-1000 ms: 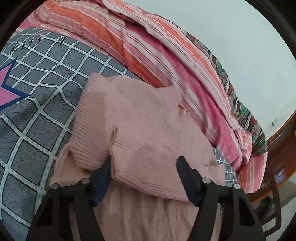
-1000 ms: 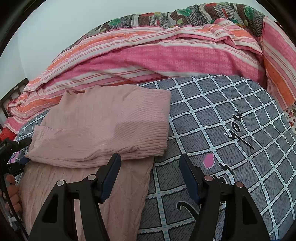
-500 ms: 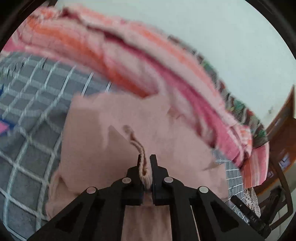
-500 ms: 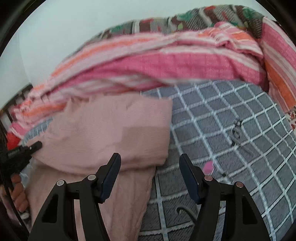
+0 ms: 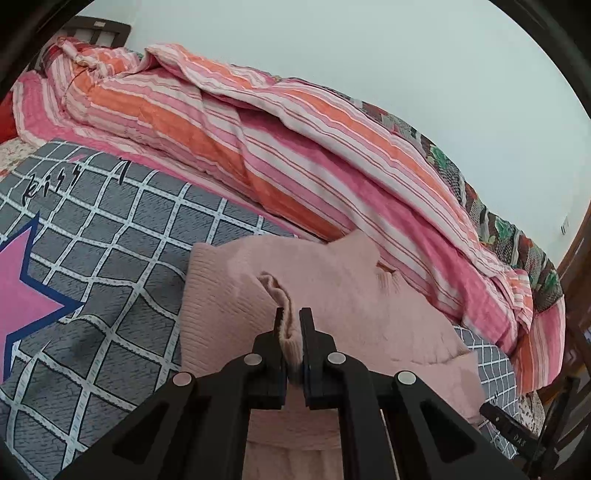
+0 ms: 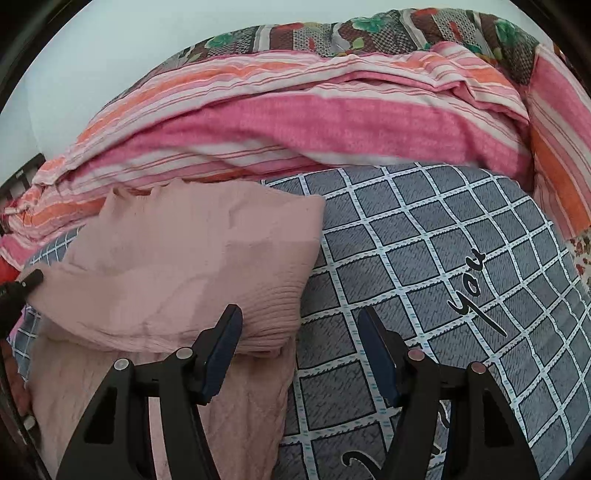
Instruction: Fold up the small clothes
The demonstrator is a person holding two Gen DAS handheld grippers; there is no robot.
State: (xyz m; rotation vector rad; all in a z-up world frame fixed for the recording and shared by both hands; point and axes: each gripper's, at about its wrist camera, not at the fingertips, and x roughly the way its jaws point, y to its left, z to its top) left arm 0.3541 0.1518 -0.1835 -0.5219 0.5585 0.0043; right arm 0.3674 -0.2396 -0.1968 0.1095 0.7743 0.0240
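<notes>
A pink knit garment (image 5: 332, 295) lies partly folded on the grey checked bedsheet (image 5: 110, 240). My left gripper (image 5: 291, 314) is shut on a pinched ridge of the garment's near edge and holds it raised. In the right wrist view the same garment (image 6: 184, 266) lies at the left with its ribbed hem (image 6: 273, 317) near the left finger. My right gripper (image 6: 299, 321) is open and empty, low over the sheet beside the hem's right corner. The left gripper's tip (image 6: 22, 284) shows at the far left edge, at the garment's side.
A rolled pink and orange striped quilt (image 5: 295, 147) lies along the back of the bed, also in the right wrist view (image 6: 295, 122). A floral blanket (image 6: 369, 29) sits behind it. Wooden furniture (image 5: 576, 266) stands at the right. The sheet (image 6: 443, 258) spreads to the right.
My left gripper went from open around the garment's fold to shut on it, then lifted the pinched edge. My right gripper stayed open and shifted slightly closer to the hem.
</notes>
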